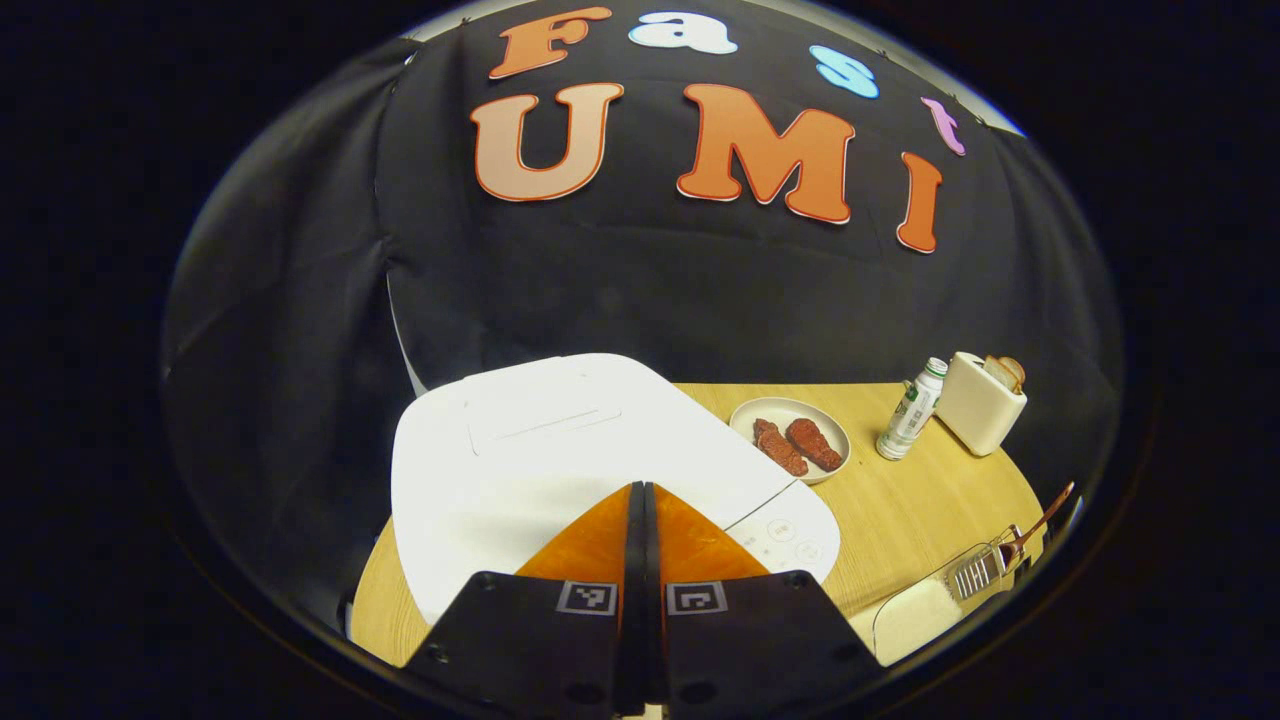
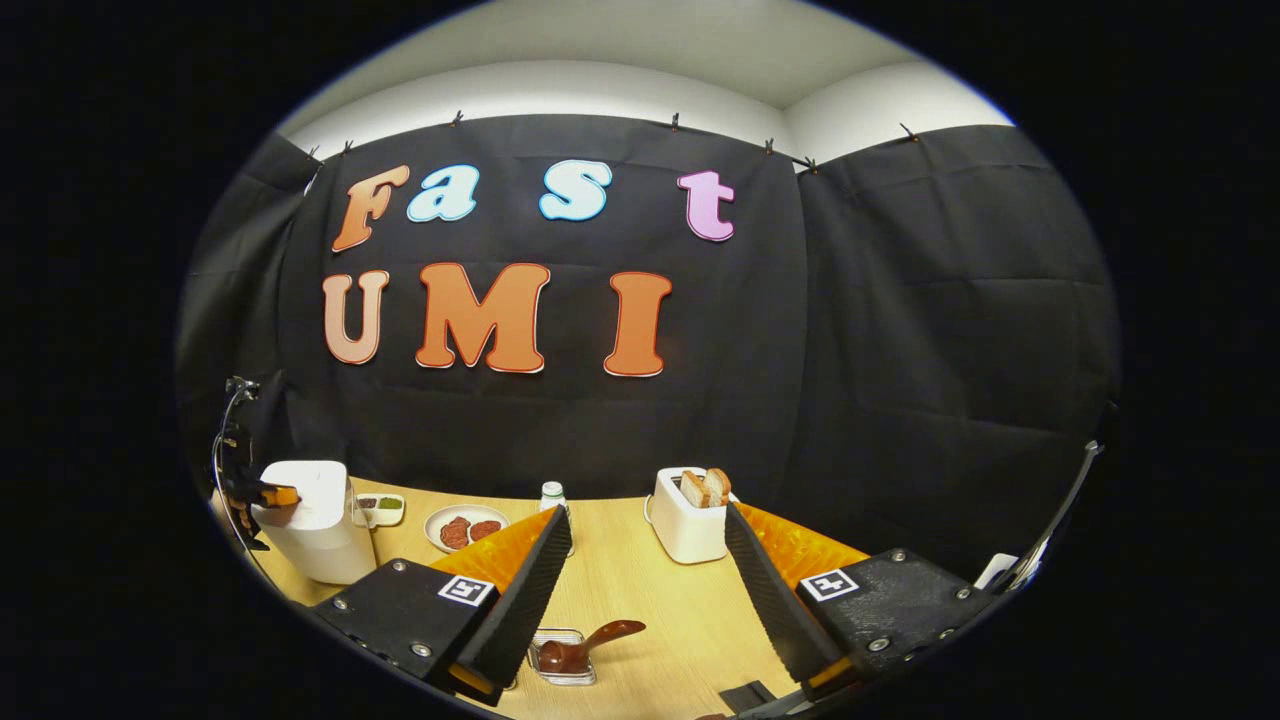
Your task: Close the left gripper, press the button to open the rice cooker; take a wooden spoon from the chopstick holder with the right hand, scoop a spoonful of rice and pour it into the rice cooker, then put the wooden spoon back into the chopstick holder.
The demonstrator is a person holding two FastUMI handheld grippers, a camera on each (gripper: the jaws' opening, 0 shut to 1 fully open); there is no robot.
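The white rice cooker sits with its lid down just under my left gripper, whose fingers are pressed together with nothing between them, over the lid's front near the control panel. In the right gripper view, the rice cooker stands at the far left with the left gripper at its top front edge. My right gripper is open above the table. Below it, the wooden spoon rests in the metal chopstick holder. The holder with its spoon handle sits beside a container of white rice.
On the wooden table stand a plate of brown meat, a white bottle and a cream toaster with bread. A small dish lies behind the cooker. The black cloth wall encloses the back.
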